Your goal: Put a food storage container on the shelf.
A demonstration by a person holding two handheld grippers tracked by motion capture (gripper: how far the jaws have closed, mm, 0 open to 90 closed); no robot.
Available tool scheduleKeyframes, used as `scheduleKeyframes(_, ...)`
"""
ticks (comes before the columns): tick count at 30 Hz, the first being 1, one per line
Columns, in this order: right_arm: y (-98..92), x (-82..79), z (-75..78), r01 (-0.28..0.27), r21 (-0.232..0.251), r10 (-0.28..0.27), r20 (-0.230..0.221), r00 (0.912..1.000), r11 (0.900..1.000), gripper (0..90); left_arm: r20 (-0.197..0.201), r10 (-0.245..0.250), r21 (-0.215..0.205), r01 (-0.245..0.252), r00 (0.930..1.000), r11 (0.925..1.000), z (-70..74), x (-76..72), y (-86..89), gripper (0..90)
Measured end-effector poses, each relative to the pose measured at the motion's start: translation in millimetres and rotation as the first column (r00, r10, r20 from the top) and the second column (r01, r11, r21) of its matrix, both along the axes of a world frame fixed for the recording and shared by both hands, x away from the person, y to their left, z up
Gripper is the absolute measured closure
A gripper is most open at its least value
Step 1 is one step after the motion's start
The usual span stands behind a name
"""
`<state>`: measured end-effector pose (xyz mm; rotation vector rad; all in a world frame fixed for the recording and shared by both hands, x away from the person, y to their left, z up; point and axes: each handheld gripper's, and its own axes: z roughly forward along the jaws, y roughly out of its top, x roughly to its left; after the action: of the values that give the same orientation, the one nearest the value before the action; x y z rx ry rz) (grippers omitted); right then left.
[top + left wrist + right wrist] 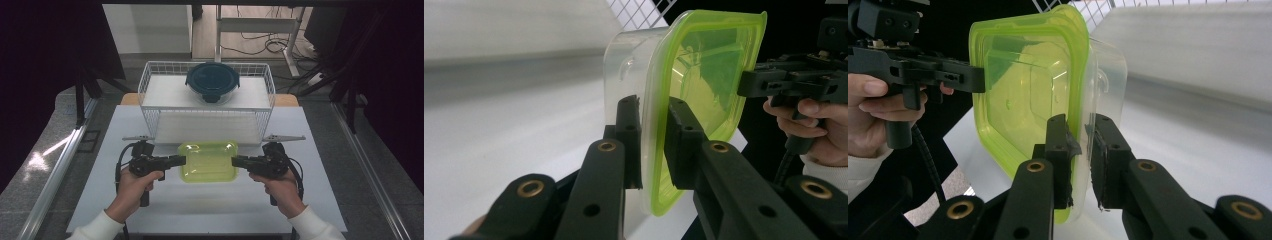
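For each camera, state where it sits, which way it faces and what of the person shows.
High view: above the person's side, looking forward and down at the table; forearms and both hands show.
Left gripper view: rides the left gripper, looking along its jaws, which clamp the container's rim.
Right gripper view: rides the right gripper, likewise.
All share the green-lidded container.

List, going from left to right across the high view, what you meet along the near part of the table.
left hand-held gripper → green-lidded container → right hand-held gripper
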<state>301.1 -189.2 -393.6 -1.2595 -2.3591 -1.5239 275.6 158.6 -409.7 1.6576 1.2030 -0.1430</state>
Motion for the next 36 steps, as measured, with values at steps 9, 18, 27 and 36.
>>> scheduleKeyframes(9, -0.1, 5.5, 26.3, 0.002, -0.003, -0.002, 0.047, 0.9989, 1.0, 78.3, 0.055, 0.0, 0.014, -0.001, 0.9985, 0.9999, 30.9, 6.4, -1.2, 78.6)
scheduleKeyframes(18, 0.6, 11.3, 58.9, 0.001, 0.007, -0.002, 0.096, 0.9954, 1.0, 78.2, 0.093, 0.002, 0.003, -0.002, 0.9956, 1.0, 62.3, 13.6, 1.0, 78.6)
scheduleKeyframes(27, 3.3, 27.5, 87.2, 0.005, 0.023, -0.008, 0.109, 0.9941, 1.0, 78.4, 0.113, 0.006, 0.004, -0.007, 0.9936, 1.0, 92.1, 30.8, 3.9, 78.6)
scheduleKeyframes(36, 3.4, 53.6, 117.7, 0.009, 0.029, -0.012, 0.115, 0.9933, 1.0, 78.3, 0.096, 0.005, -0.023, -0.003, 0.9953, 0.9997, 116.5, 59.8, 4.9, 78.7)
